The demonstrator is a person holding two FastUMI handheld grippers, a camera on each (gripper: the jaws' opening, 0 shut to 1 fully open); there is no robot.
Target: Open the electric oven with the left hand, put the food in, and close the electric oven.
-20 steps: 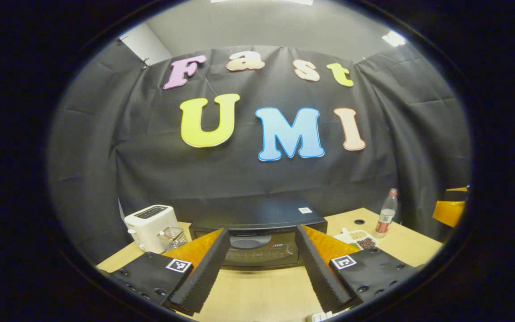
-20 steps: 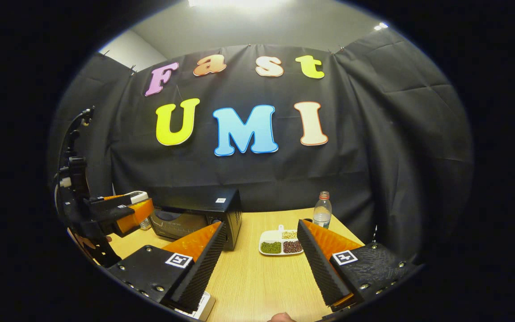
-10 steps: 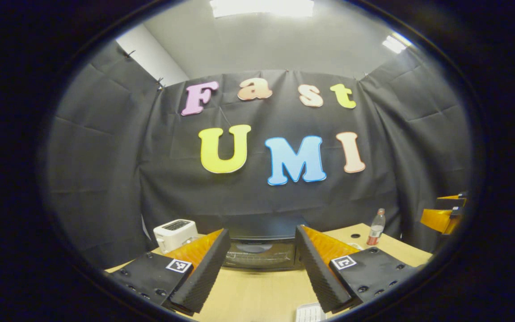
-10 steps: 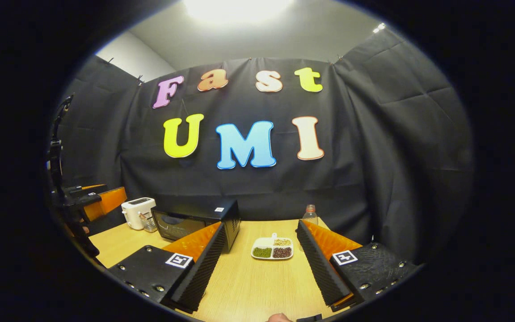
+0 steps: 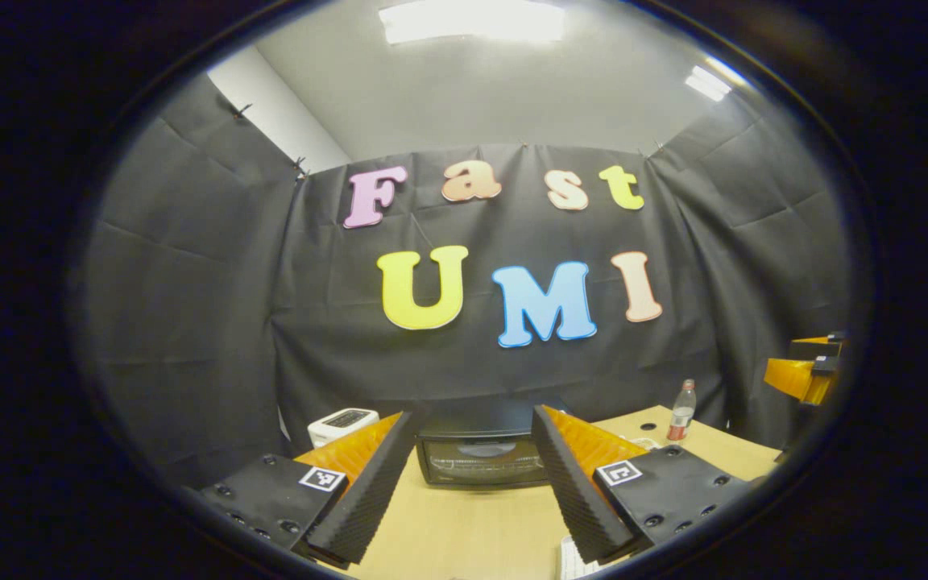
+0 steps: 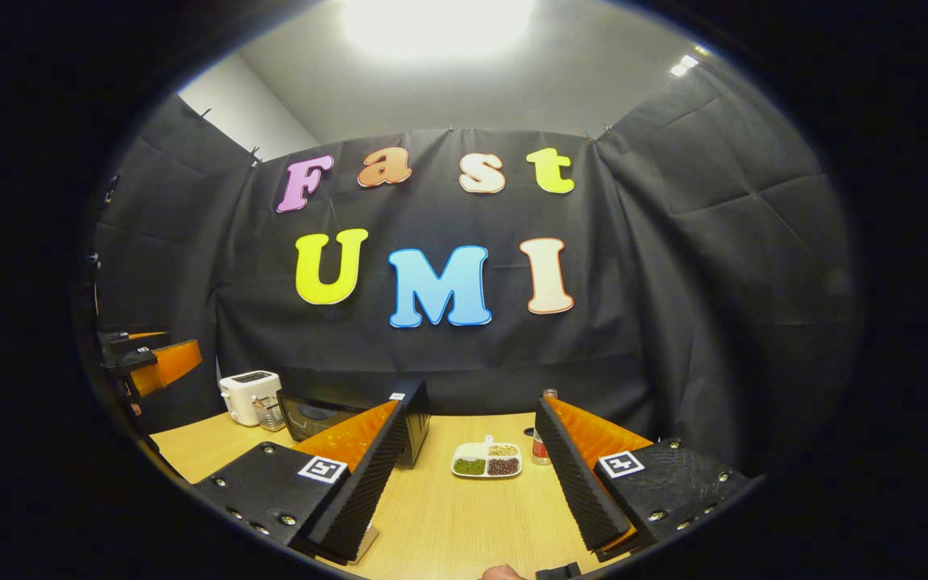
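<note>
Both grippers have drawn back from the oven since the earlier frames, which now sits farther off.

Left gripper view: the left gripper stands wide and empty, facing the electric oven, whose door is shut, well apart across the table.

Right gripper view: the right gripper is likewise wide and empty. It adds the food tray, on the table beside the oven, not inside. Loading and closing remain, on this evidence.
</note>
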